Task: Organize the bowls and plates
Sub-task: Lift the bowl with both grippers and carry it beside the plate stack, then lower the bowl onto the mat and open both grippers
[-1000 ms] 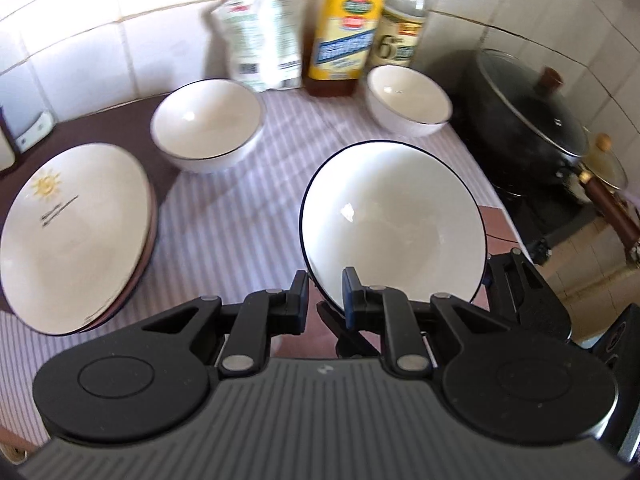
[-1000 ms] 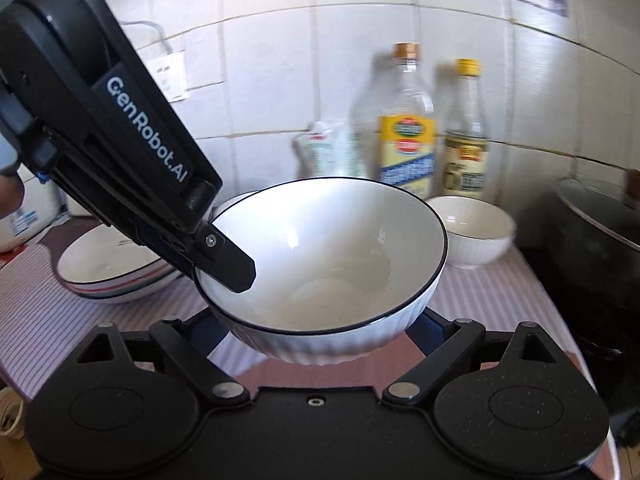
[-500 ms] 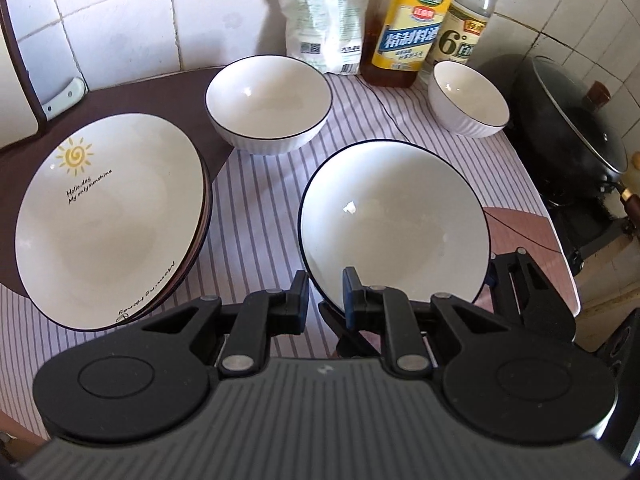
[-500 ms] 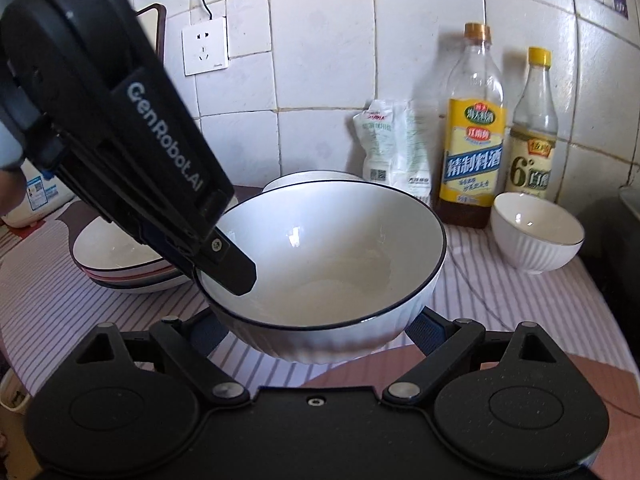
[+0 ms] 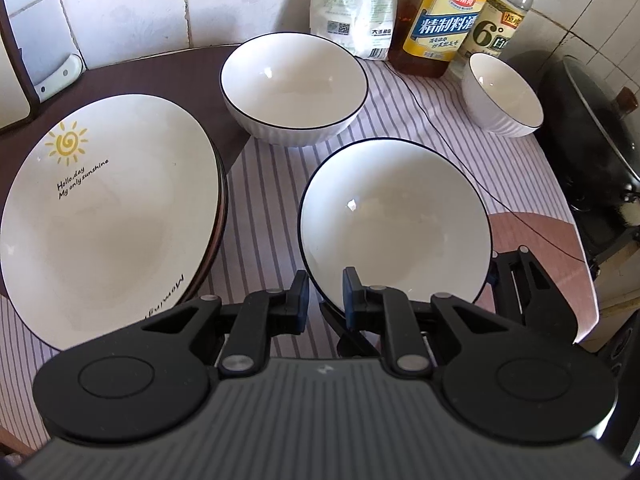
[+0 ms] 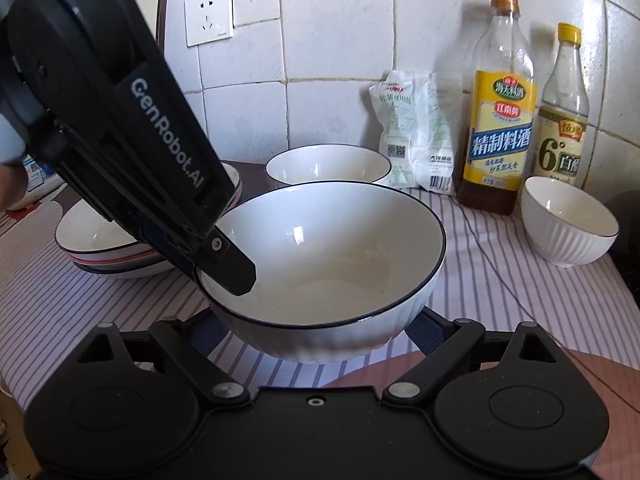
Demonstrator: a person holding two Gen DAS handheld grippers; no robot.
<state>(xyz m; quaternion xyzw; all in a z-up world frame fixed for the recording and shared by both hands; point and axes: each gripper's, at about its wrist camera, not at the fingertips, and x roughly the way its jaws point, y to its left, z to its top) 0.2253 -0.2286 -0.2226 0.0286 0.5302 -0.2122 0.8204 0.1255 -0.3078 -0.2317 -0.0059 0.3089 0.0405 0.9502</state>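
Observation:
A large white bowl [image 5: 396, 224] with a dark rim hangs just above the striped cloth [image 5: 264, 176]. My left gripper [image 5: 324, 292] is shut on its near rim, one finger inside and one outside. In the right wrist view the same bowl [image 6: 320, 256] fills the middle, with the left gripper [image 6: 218, 264] clamped on its left rim. My right gripper [image 6: 316, 330] stands wide, its blue pads pressed on the bowl's lower sides. A matching bowl [image 5: 294, 80] rests further back, and a small bowl [image 5: 500, 92] sits at the back right. A stack of plates [image 5: 104, 216] lies on the left.
A white bag [image 5: 352, 4] and two bottles [image 5: 440, 20] stand along the tiled wall. A black wok with a lid [image 5: 592, 120] sits at the right edge. A thin black cable [image 5: 472, 168] crosses the cloth. A wall socket [image 6: 208, 14] is up left.
Both grippers have carried the bowl lower and further toward the wall. The back bowl, bottles and plates now appear nearer. The grips have not changed.

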